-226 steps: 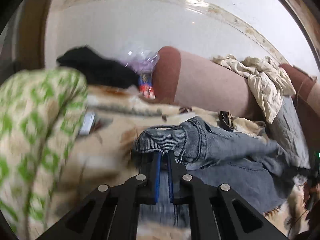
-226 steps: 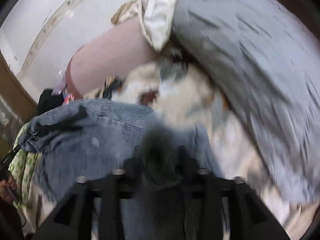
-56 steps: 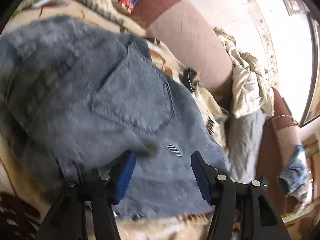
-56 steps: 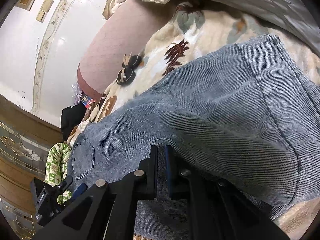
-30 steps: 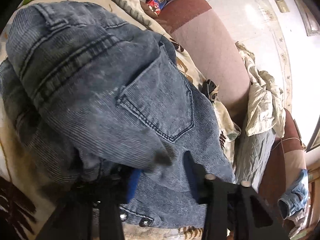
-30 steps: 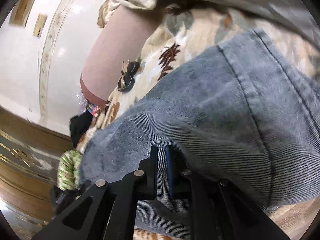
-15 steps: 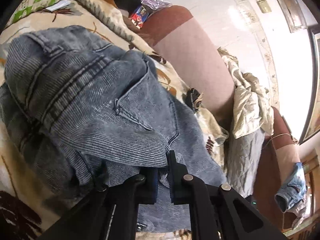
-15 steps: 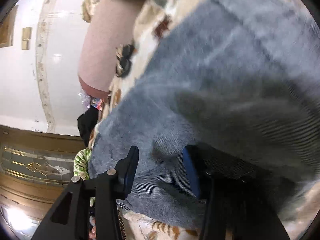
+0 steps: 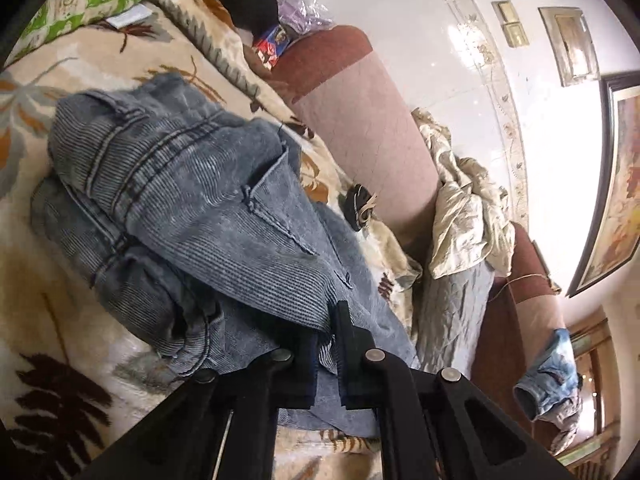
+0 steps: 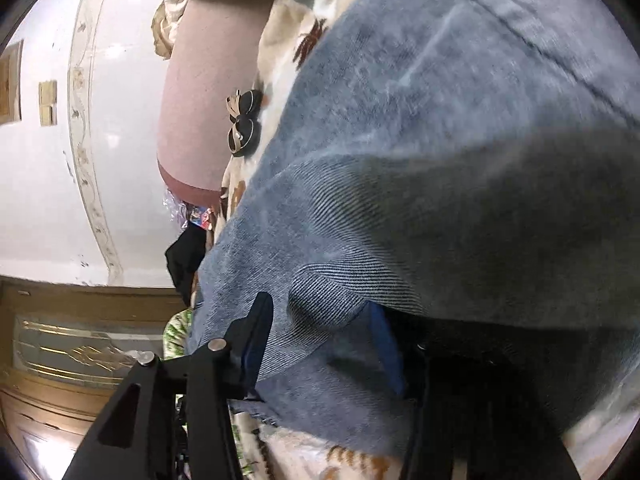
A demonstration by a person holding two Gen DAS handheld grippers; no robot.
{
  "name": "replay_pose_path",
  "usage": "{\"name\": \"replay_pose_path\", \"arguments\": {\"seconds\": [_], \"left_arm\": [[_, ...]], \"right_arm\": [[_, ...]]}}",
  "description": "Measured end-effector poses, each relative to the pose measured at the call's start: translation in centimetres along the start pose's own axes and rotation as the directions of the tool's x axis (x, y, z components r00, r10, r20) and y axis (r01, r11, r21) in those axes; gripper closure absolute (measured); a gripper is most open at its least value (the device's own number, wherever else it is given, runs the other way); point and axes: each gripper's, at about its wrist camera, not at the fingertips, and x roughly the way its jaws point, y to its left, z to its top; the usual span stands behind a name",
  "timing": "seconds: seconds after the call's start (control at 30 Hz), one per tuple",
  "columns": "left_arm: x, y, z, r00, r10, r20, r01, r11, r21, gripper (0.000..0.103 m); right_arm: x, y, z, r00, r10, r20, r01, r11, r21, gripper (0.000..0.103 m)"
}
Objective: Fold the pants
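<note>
blue denim pants (image 9: 208, 208), bunched on blanket

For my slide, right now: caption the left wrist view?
Left gripper jaws shut on jeans on a leaf-print blanket.

The left gripper (image 9: 326, 344) is reaching up from the bottom centre of its frame, angled downward, its jaws pinching closed on a fold of the pants (image 9: 224, 216) with only a sliver of cloth between the pads. The right gripper (image 10: 320, 344) is rising from the lower left of its frame, its jaws having just been opening; they are standing apart, denim bulging loosely between the blue-lined fingers (image 10: 386, 354).
</note>
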Motion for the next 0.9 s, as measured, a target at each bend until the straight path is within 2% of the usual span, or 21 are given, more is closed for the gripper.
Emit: {"name": "replay_pose_path", "arguments": {"seconds": [0.13, 0.23, 0.3, 0.4, 0.47, 0.57, 0.6, 0.63, 0.67, 0.7, 0.73, 0.83, 0.9], "left_arm": [[-1.2, -0.8, 0.3, 1.0, -0.028, 0.012, 0.028, 1.0, 0.001, 0.096], [-1.7, -1.2, 0.5, 0.999, -0.036, 0.021, 0.036, 0.999, 0.005, 0.096], [-1.8, -1.3, 0.4, 0.999, -0.04, 0.017, 0.04, 0.999, -0.003, 0.096], [-1.9, -1.3, 0.4, 0.999, -0.034, 0.012, 0.034, 0.999, -0.005, 0.096], [-2.0, -1.2, 0.3, 1.0, -0.029, 0.009, 0.029, 1.0, -0.004, 0.096], [-2.1, -1.0, 0.2, 1.0, -0.021, 0.003, 0.021, 1.0, -0.003, 0.096], [-2.1, -0.9, 0.1, 1.0, -0.019, -0.001, 0.019, 1.0, -0.003, 0.096], [-2.1, -0.9, 0.1, 1.0, -0.014, -0.004, 0.014, 1.0, -0.001, 0.096], [-2.0, -0.9, 0.0, 1.0, -0.01, -0.007, 0.01, 1.0, 0.001, 0.096], [-1.9, -0.8, -0.1, 1.0, -0.006, -0.011, 0.006, 1.0, 0.003, 0.096], [-1.8, -0.7, -0.2, 1.0, -0.003, -0.017, 0.003, 1.0, 0.004, 0.096], [-1.4, -0.2, -0.7, 0.999, 0.024, -0.037, -0.023, 1.0, 0.017, 0.096], [-1.3, 0.2, -1.2, 0.998, 0.043, -0.052, -0.042, 0.999, 0.028, 0.096]], "right_arm": [[0.5, 1.1, -1.2, 0.999, 0.038, -0.033, -0.038, 0.999, 0.014, 0.044], [1.0, 1.8, -2.4, 0.989, 0.111, -0.102, -0.106, 0.993, 0.054, 0.041], [1.7, 2.1, -3.5, 0.983, 0.125, -0.137, -0.117, 0.991, 0.068, 0.041], [2.3, 1.8, -3.8, 0.989, 0.095, -0.116, -0.09, 0.994, 0.055, 0.041], [2.0, 1.1, -3.4, 0.989, 0.128, -0.077, -0.121, 0.988, 0.095, 0.041], [0.3, 1.4, -2.6, 0.994, 0.113, 0.002, -0.113, 0.993, 0.034, 0.041], [-0.3, 1.7, -2.3, 0.994, 0.101, 0.027, -0.101, 0.995, 0.002, 0.046], [-0.7, 1.8, -2.1, 0.995, 0.086, 0.046, -0.085, 0.996, -0.022, 0.06], [-1.1, 1.8, -2.0, 0.996, 0.07, 0.061, -0.068, 0.997, -0.034, 0.069], [-1.6, 1.7, -1.7, 0.995, 0.044, 0.087, -0.04, 0.998, -0.052, 0.084], [-1.8, 1.7, -1.7, 0.995, 0.033, 0.097, -0.027, 0.998, -0.062, 0.091], [-2.7, 2.2, -1.8, 0.992, -0.006, 0.125, 0.02, 0.993, -0.115, 0.094], [-3.7, 3.4, -2.2, 0.988, -0.04, 0.151, 0.071, 0.976, -0.206, 0.094]]}}
